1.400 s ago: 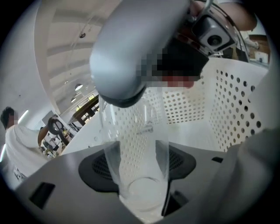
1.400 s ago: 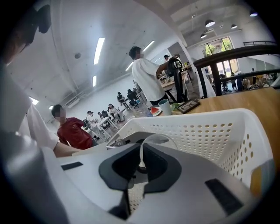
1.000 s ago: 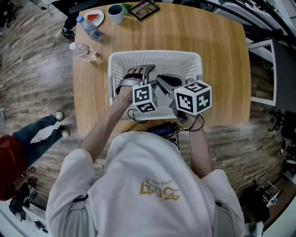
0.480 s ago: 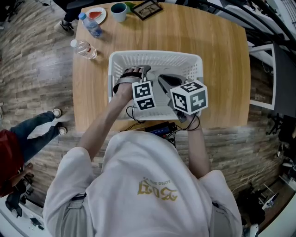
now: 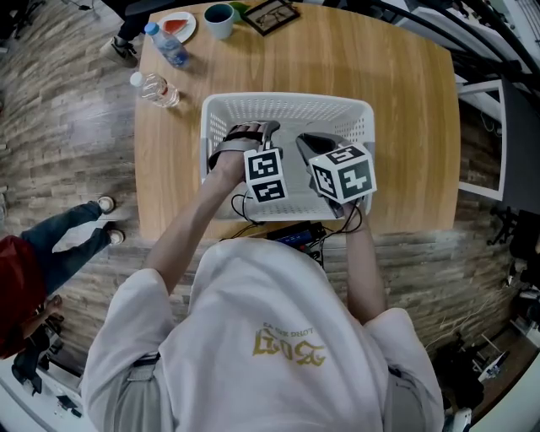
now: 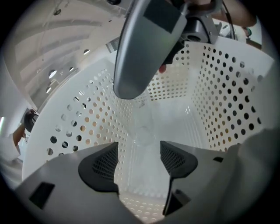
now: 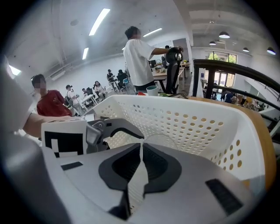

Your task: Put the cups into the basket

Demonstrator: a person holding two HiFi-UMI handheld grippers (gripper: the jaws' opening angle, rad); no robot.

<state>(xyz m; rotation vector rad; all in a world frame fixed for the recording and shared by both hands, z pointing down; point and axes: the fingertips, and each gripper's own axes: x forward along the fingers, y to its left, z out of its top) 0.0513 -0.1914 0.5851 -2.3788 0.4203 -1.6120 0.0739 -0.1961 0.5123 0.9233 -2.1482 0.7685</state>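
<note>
A white perforated basket [image 5: 287, 106] stands on the wooden table [image 5: 405, 126]. Both grippers reach down into it. My right gripper [image 5: 314, 145] is shut on the thin wall of a clear plastic cup [image 7: 168, 141], whose rim curves just past the jaws [image 7: 140, 151]. My left gripper [image 5: 268, 133] is open, and its jaws [image 6: 139, 151] stand apart with nothing between them. Beyond them a clear cup [image 6: 143, 127] shows faintly against the basket floor, under the right gripper's grey finger [image 6: 146, 48]. I cannot tell whether it is the same cup. A teal cup [image 5: 218, 18] stands at the table's far edge.
Two water bottles [image 5: 169, 46] [image 5: 154, 89], a plate [image 5: 175, 27] and a framed picture [image 5: 268, 14] lie near the table's far left corner. A person in red [image 5: 17, 291] stands on the floor at the left. A white frame [image 5: 481, 135] is beside the table's right edge.
The right gripper has shifted slightly left and farther into the basket. The left gripper has barely moved.
</note>
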